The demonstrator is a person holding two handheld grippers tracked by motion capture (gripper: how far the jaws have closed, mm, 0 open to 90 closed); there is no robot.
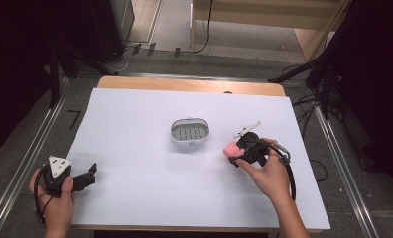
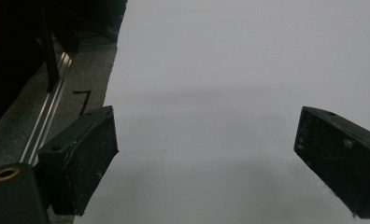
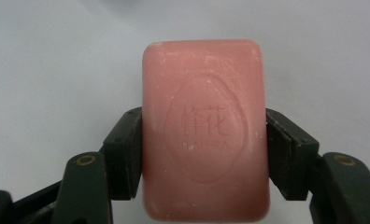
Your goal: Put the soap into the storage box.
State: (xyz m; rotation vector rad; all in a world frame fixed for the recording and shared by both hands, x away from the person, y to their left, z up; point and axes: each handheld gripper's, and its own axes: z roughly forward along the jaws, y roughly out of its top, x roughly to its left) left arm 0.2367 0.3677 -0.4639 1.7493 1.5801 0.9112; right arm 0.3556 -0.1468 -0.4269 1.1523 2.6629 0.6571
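Soap (image 3: 205, 128) sits clamped between right gripper (image 3: 204, 154) jaws, seemingly touching table (image 3: 43, 60).

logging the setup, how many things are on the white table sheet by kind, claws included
pink soap bar: 1, clamped in the right claw
grey slotted soap dish: 1
handheld claws: 2, the left claw open with nothing in it
total: 4
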